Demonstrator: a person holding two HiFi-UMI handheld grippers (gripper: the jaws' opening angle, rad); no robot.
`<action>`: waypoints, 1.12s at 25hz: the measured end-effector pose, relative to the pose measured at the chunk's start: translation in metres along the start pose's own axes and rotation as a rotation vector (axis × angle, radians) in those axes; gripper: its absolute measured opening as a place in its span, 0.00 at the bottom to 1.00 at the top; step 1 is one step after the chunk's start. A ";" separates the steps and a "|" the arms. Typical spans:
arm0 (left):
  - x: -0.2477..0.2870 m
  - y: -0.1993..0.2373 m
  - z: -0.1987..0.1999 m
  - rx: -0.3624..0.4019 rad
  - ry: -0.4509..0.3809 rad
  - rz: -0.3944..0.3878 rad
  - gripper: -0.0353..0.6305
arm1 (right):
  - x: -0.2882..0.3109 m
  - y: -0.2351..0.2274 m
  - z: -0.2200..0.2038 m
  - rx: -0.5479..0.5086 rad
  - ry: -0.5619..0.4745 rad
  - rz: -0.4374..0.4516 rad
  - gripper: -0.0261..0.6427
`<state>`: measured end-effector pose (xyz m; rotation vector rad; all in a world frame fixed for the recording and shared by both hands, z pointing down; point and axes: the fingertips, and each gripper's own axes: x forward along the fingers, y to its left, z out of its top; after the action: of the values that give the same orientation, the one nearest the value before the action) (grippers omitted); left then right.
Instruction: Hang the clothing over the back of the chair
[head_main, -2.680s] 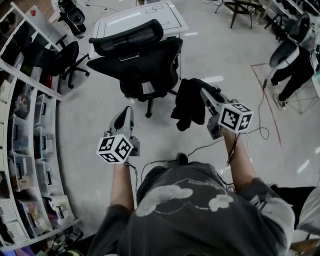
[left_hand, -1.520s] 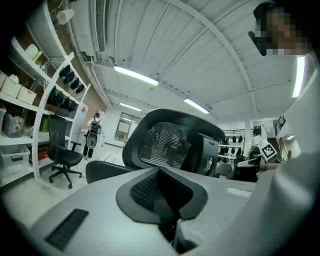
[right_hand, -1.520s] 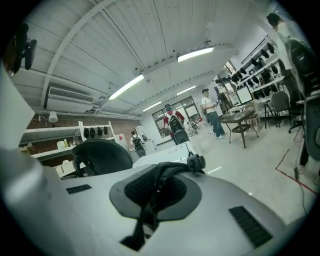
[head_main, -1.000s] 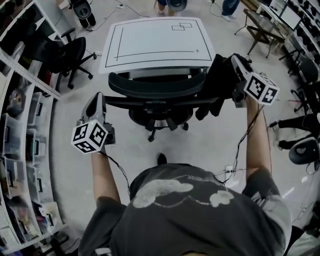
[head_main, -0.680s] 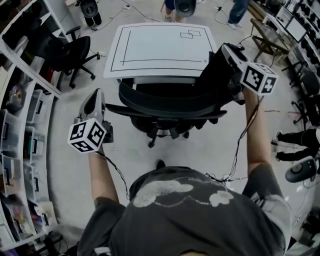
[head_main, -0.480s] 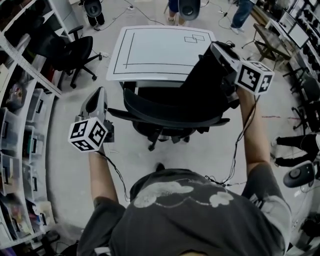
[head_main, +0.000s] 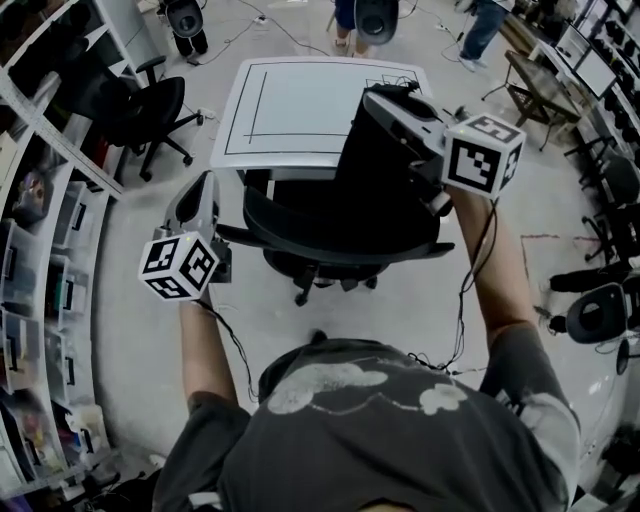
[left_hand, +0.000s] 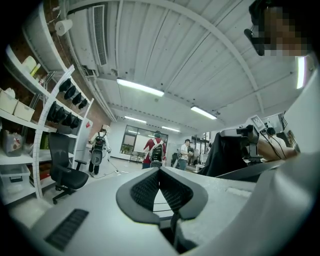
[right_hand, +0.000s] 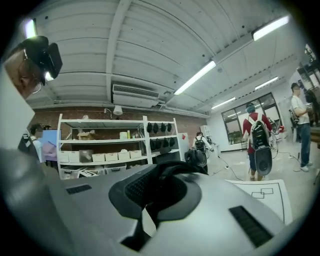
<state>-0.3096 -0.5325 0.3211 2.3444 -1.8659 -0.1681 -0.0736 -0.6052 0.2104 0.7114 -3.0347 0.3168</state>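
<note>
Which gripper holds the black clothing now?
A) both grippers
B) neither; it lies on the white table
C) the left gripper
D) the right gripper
D: the black clothing hangs from the right gripper, while the left gripper stands apart from it, empty.

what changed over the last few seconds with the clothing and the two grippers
The right gripper, shut on the black garment, swung it from right of the office chair leftward to above its backrest, where it now hangs down. Nothing was released. The left gripper stayed shut and empty beside the chair's left side.
</note>
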 end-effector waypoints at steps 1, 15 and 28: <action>0.000 -0.003 0.001 0.002 0.004 -0.001 0.06 | 0.001 0.008 0.003 -0.004 -0.002 0.022 0.03; -0.055 -0.036 0.013 0.022 -0.004 0.043 0.06 | -0.022 0.137 0.041 -0.012 -0.104 0.296 0.03; -0.143 -0.097 0.007 0.029 -0.061 0.022 0.06 | -0.116 0.234 0.013 -0.107 -0.192 0.346 0.03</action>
<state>-0.2499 -0.3724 0.2972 2.3628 -1.9340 -0.2137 -0.0717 -0.3521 0.1456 0.2191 -3.3205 0.0885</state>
